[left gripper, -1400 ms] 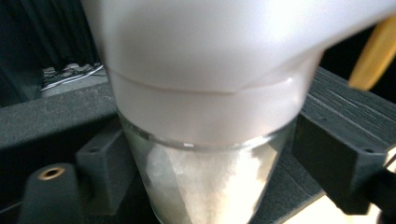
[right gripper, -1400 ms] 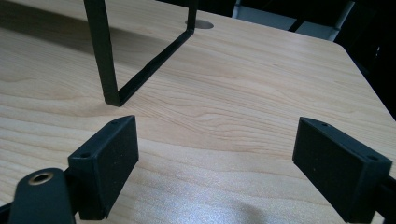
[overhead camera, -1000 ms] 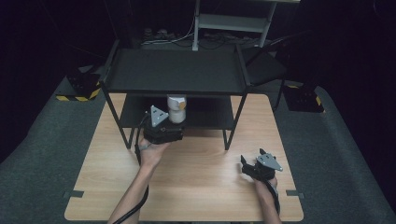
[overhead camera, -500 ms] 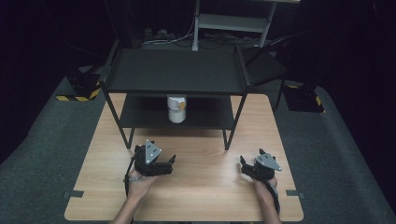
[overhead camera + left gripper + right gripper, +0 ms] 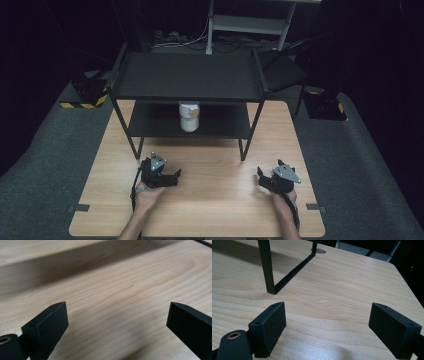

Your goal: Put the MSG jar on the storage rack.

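Resting low on the wooden table (image 5: 215, 200), the left gripper (image 5: 159, 176) and right gripper (image 5: 276, 178) both hold their jaws wide apart around nothing. The white container (image 5: 189, 116) stands upright on the black rack's (image 5: 187, 77) lower shelf, well apart from both. This looks like a pause between steps; any next grasp calls for a forward reach under the top shelf. Forearms enter from the near edge.

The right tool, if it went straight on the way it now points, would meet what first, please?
Probably the shelf rack's front leg. The right tool, open and empty, points across bare tabletop towards it, though the leg stands somewhat left of centre, so it might slip past.
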{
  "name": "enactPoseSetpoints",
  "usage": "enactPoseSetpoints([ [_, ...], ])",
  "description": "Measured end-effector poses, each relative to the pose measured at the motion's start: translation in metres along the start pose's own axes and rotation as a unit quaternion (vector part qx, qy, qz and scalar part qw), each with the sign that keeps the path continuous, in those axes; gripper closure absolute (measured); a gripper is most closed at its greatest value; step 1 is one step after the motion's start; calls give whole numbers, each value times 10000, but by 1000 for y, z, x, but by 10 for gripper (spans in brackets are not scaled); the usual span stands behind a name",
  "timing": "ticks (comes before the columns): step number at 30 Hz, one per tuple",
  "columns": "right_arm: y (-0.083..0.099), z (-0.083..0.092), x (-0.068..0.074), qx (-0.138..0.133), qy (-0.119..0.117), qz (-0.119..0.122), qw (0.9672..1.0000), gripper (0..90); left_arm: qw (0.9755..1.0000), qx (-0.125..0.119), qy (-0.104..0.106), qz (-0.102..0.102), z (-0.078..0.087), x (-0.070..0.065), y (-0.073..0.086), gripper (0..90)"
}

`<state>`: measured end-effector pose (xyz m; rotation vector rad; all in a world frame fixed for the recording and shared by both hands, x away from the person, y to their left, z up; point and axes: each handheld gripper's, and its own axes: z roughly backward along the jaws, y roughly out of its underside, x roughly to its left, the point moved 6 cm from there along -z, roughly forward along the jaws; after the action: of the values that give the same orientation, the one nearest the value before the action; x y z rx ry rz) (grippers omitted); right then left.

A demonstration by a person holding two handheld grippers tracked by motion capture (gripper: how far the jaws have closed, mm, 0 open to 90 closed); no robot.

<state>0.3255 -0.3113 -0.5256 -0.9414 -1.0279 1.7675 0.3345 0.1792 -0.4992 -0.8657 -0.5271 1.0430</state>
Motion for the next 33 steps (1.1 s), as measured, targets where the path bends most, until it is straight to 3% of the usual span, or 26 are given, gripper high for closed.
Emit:
enactPoseSetpoints([
  [5, 0, 0, 0, 0, 8, 1, 10000, 137, 9997, 92, -114, 195, -10, 6, 3, 39],
  [13, 0, 0, 1, 2, 4, 24, 10000, 137, 9992, 229, -309, 121, -14, 0, 2, 42],
  [20, 0, 0, 1, 24, 12, 44, 10000, 136, 9987, 266, -290, 309, -13, 1, 3, 47],
  [33, 0, 0, 2, 24, 26, 33, 10000, 136, 9990, 285, -313, 170, -15, -1, 3, 46],
])
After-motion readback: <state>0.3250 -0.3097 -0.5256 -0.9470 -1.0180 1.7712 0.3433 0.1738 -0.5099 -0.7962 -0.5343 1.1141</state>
